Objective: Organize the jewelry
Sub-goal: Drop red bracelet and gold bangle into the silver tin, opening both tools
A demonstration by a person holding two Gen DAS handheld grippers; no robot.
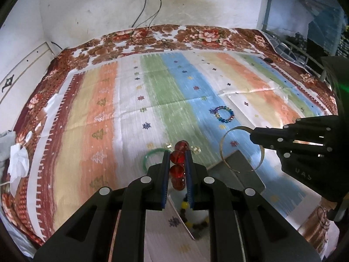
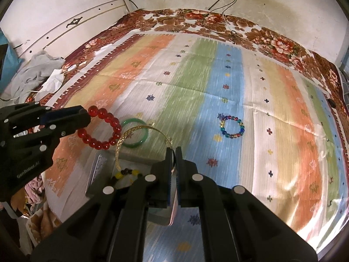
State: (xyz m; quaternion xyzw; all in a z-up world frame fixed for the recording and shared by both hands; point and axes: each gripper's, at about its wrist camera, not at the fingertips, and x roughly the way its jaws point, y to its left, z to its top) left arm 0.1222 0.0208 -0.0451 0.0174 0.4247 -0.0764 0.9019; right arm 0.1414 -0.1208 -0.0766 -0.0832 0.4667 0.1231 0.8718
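My left gripper [image 1: 177, 152] is shut on a red bead bracelet [image 1: 178, 166] and holds it above the clear box [image 1: 250, 170]; the bracelet hangs as a ring in the right wrist view [image 2: 102, 131]. My right gripper [image 2: 173, 150] is shut on a thin gold bangle [image 2: 122, 142], which also shows in the left wrist view [image 1: 224, 148], above the same box [image 2: 98, 170]. A yellow and dark bead bracelet [image 2: 124, 173] lies in the box. A green bangle [image 2: 136, 135] and a multicoloured bead bracelet [image 2: 232, 126] lie on the striped cloth.
The striped cloth [image 2: 283, 109] covers a floral blanket [image 2: 272, 41] on a bed by the wall. Crumpled grey clothing [image 2: 35, 74] lies at the bed's left edge. Cables [image 2: 218, 2] hang from a wall socket. Two small earrings [image 1: 196, 149] lie beyond the left gripper.
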